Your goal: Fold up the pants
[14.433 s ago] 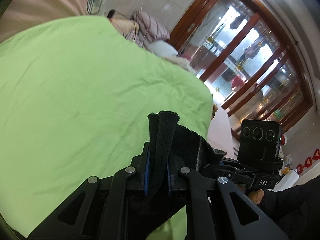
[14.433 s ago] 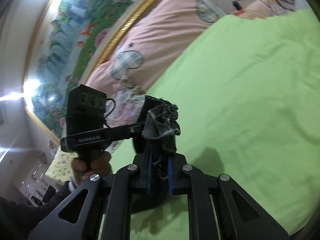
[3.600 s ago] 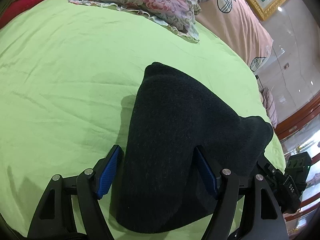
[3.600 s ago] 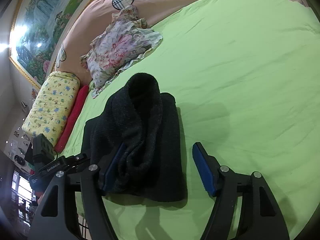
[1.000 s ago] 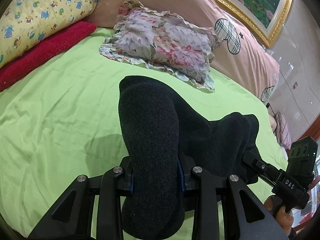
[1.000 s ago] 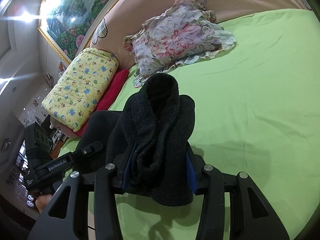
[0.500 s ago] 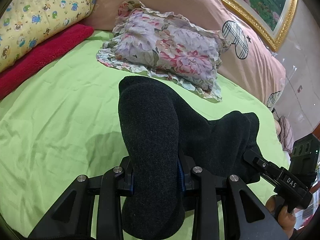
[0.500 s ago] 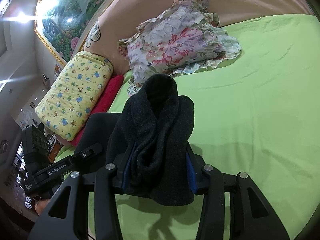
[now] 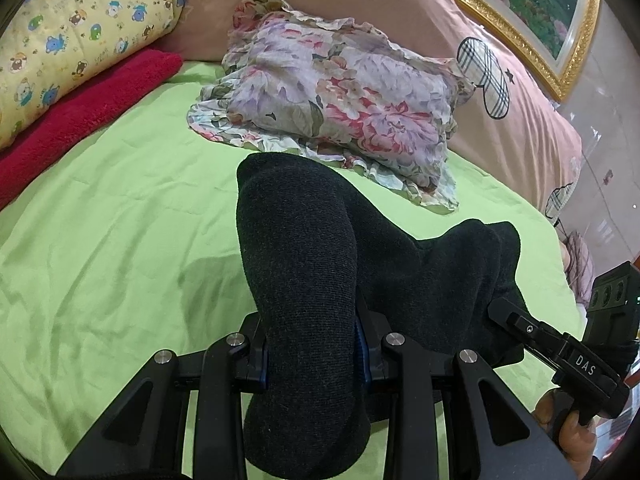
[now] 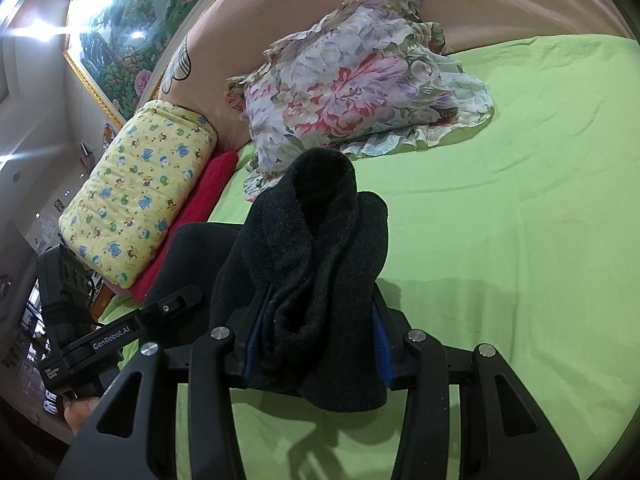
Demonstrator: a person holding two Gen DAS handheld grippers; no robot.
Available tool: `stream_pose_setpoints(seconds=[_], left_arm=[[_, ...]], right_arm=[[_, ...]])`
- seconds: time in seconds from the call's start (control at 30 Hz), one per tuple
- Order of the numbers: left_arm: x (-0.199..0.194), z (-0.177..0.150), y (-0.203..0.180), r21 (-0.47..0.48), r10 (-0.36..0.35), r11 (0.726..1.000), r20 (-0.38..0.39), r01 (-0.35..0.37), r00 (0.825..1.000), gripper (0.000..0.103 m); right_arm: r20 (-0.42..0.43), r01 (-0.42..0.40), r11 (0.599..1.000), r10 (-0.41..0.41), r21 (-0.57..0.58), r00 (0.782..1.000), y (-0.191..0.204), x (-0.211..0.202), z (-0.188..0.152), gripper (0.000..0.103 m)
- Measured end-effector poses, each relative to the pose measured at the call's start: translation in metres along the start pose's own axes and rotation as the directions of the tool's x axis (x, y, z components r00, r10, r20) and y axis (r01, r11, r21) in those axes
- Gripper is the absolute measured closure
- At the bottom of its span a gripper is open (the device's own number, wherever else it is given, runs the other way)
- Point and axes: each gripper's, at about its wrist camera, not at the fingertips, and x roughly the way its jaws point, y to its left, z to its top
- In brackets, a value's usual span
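Pants [image 9: 304, 264]: dark charcoal, thick fuzzy knit, gathered into a bulky folded bundle; held just above the green bed sheet [image 9: 112, 216], in front of a floral pillow [image 9: 336, 92].
Fabric look: fine ribbed weave on the left wrist view; on the right wrist view the bundle [image 10: 316, 256] shows a rolled, hollow fold at its top.
Left tongs [image 9: 310, 356]: clenched on one end of the pants, blue pads pressed into the cloth.
Right tongs [image 10: 316, 344]: clenched on the other end of the pants, blue pads at both sides of the bundle.
Hidden: fingertips of both tongs are covered by fabric; the lower edge of the bundle is cut off behind the tong frames; waistband and legs cannot be told apart.
Surroundings: yellow cartoon-print bolster [image 10: 140, 196] lying on a red towel [image 9: 80, 120], pink headboard [image 9: 520, 120], gold-framed painting [image 10: 132, 28].
Writing: "DAS" on the right tool's handle in the left view; "GenRobot.AI" on the left tool's handle in the right view.
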Motion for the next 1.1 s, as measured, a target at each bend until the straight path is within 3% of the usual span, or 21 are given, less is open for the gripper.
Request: stream_pose_setpoints(seconds=[0.5, 0.8, 0.97, 1.1], left_arm=[[0.027, 0.005, 0.016, -0.028, 0.0, 1.0, -0.024, -0.001, 1.0, 0.071], [0.039, -0.009, 0.042, -0.082, 0.015, 0.996, -0.034, -0.018, 0.999, 0.039], [0.045, -0.015, 0.05, -0.07, 0.03, 0.997, -0.029, -0.032, 0.999, 0.024], [0.051, -0.025, 0.056, -0.079, 0.018, 0.997, 0.007, -0.017, 1.0, 0.018]], right_arm=[[-0.032, 0.025, 1.0, -0.024, 0.014, 0.999, -0.016, 0.029, 0.008, 0.055], [-0.021, 0.117, 0.993, -0.118, -0.032, 0.993, -0.036, 0.036, 0.006, 0.046], [0.014, 0.128, 0.988, -0.128, -0.083, 0.992, -0.046, 0.039, 0.0, 0.033], [0.0, 0.095, 0.995, -0.095, -0.03, 0.995, -0.06, 0.043, 0.0, 0.025]])
